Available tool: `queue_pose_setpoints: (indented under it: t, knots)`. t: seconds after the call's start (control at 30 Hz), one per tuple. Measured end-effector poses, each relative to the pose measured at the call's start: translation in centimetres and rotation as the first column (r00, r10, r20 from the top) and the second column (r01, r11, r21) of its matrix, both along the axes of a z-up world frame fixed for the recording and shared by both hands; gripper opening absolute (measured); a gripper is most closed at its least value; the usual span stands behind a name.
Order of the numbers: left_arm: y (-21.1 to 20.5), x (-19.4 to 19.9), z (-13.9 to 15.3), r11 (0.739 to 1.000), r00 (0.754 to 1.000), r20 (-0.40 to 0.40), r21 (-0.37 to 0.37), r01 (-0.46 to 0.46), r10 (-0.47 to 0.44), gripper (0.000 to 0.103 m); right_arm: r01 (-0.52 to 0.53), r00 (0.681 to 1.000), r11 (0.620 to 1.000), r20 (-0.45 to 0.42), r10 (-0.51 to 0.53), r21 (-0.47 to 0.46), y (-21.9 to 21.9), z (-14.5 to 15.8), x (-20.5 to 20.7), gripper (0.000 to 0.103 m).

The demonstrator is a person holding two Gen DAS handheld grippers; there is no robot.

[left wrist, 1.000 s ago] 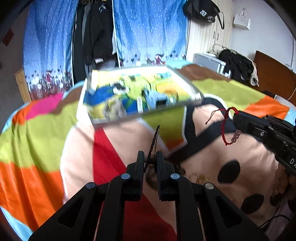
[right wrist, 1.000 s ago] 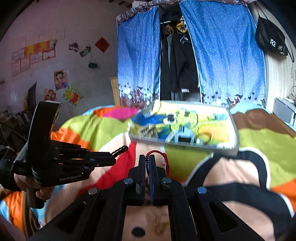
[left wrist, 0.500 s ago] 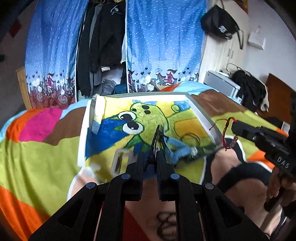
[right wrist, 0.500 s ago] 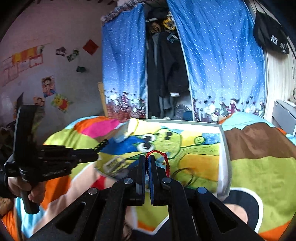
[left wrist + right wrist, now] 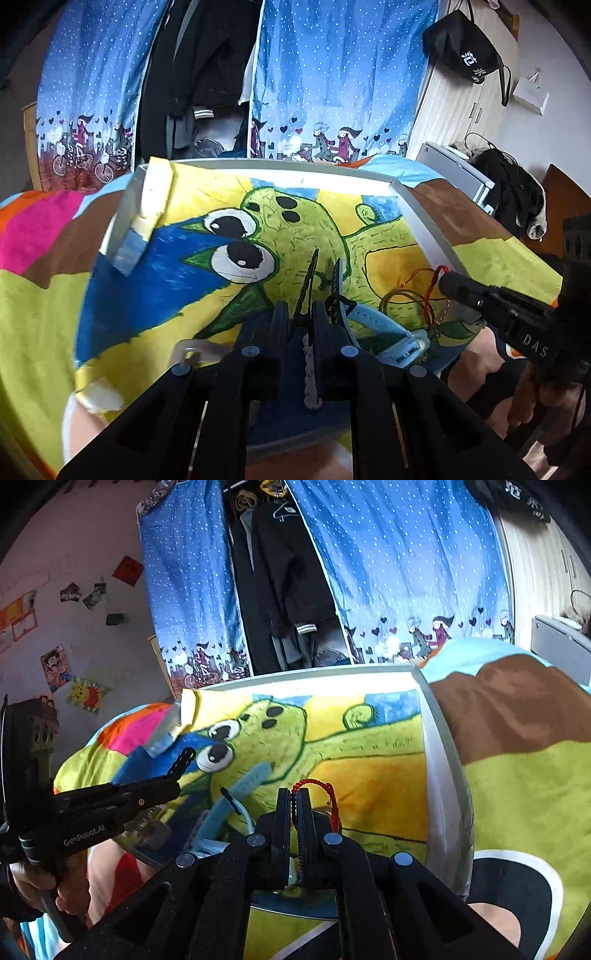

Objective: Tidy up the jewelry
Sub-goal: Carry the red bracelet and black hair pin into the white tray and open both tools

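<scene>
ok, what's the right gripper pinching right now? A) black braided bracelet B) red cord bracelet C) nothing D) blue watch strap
B: the right gripper is shut on the red bracelet, whose loop arches out from between the fingers above the tray.

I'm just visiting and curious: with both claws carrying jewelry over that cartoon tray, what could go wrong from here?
The red string bracelet is pinched only at its edge by the right claw, so it might slip. Dropped here, it could tangle with the blue watch and thin loops already in the tray.
</scene>
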State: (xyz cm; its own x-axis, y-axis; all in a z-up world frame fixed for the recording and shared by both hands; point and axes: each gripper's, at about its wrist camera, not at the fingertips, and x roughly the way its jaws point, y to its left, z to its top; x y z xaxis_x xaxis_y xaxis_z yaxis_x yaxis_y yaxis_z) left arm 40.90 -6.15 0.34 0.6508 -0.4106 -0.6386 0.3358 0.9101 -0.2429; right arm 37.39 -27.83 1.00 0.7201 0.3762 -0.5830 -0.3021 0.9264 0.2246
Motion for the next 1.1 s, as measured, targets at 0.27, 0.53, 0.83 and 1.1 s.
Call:
queue_pose_setpoints:
  t: [0.27,0.53,0.83,1.1]
  knots:
    - [-0.4,1.0,-1.2,1.0,1.0,-0.02,-0.006,-0.013,0.013,0.01,0.034,0.999,0.999,-0.037,-0.033,0.018,-1.3,-1.3,0.4,0.005]
    - [-0.1,0.6,-0.7,0.999,0.999,-0.029,-0.038,-0.031,0.03,0.015,0.056,0.997,0.998,-0.049,-0.057,-0.02,-1.8,-1.0,-0.2,0.015]
    - [-0.1,-3.0,1.6,0.997,0.999,0.022,-0.058,-0.04,0.042,0.064,0.084,0.996,0.993,-0.003,-0.085,-0.077,-2.1,1.1,-2.9,0.055]
    - [0.7,-7.3,4.8,0.993,0.987,0.115,-0.061,-0.102,0.109,0.1,0.084,0.993,0.989,0.096,-0.073,-0.125,-1.2,3.7,-7.2,0.087]
